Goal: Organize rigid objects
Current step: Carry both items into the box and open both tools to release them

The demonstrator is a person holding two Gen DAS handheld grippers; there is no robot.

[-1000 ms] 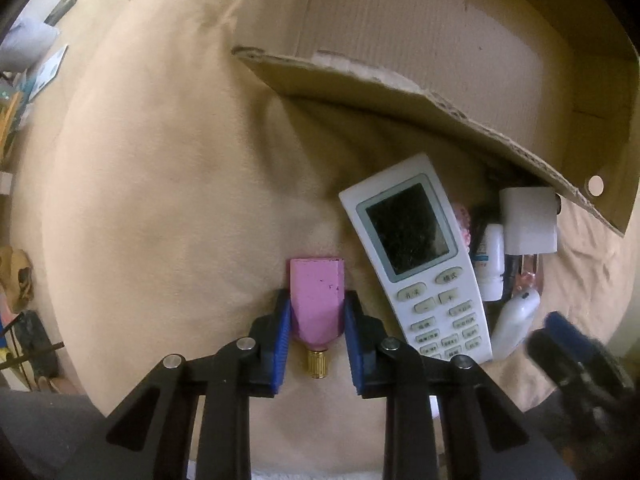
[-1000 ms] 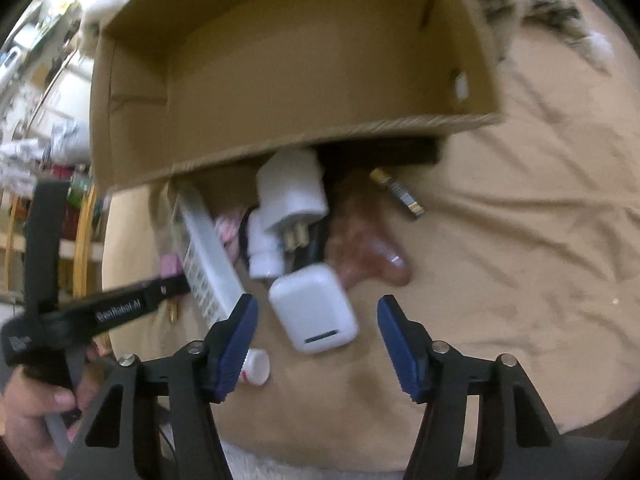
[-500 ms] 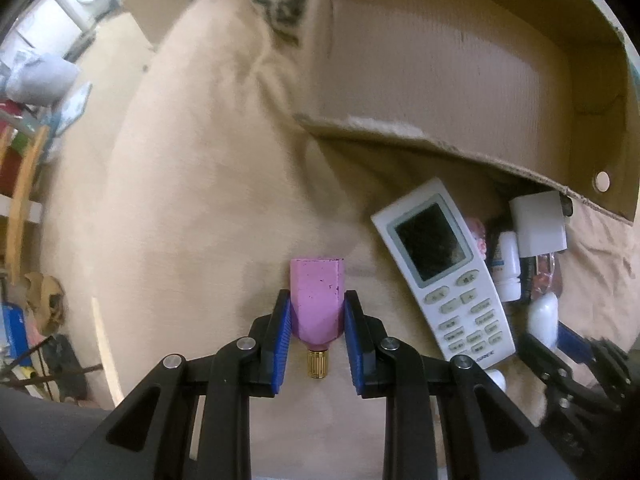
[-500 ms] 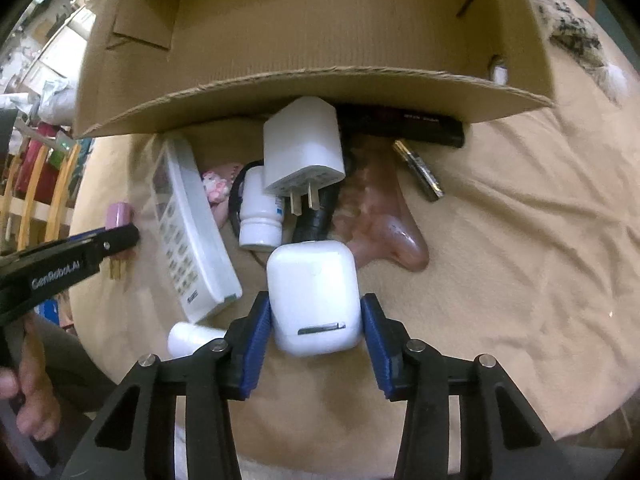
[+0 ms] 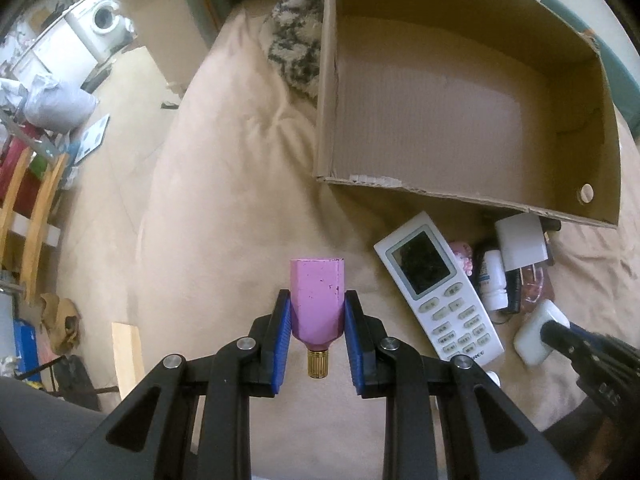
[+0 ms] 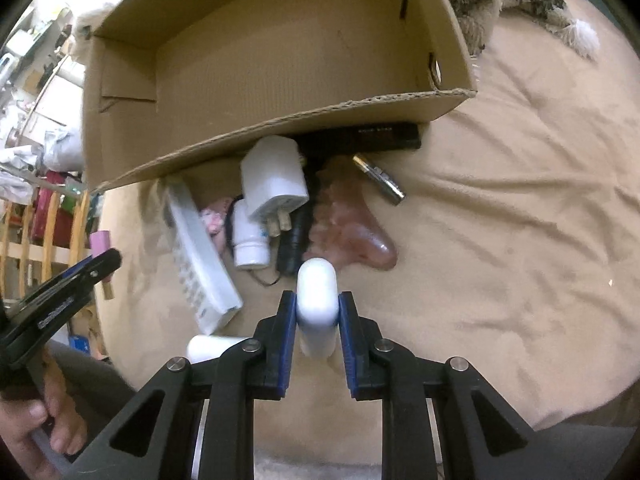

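Observation:
My left gripper (image 5: 317,316) is shut on a pink bottle with a gold cap (image 5: 317,300), held above the beige bedding. My right gripper (image 6: 317,312) is shut on a white earbud case (image 6: 316,300), lifted edge-on above the bed; the case also shows in the left wrist view (image 5: 538,332). An open cardboard box (image 5: 460,92) lies ahead, its inside bare; it also shows in the right wrist view (image 6: 260,60). In front of the box lie a white remote (image 5: 438,286), a white plug adapter (image 6: 274,182), a small white bottle (image 6: 250,240) and a metal lighter (image 6: 380,178).
A pinkish translucent object (image 6: 352,224), a black cable (image 6: 292,248) and a black bar (image 6: 368,138) lie under the box edge. A white cylinder (image 6: 212,346) lies near the bed's front edge. A fuzzy grey-white blanket (image 5: 294,32) sits behind the box. Room clutter lies left.
My right gripper closed on the white earbud case and lifted it, turning it edge-on. My left gripper rose and pulled back with the pink bottle, so the box interior came into view.

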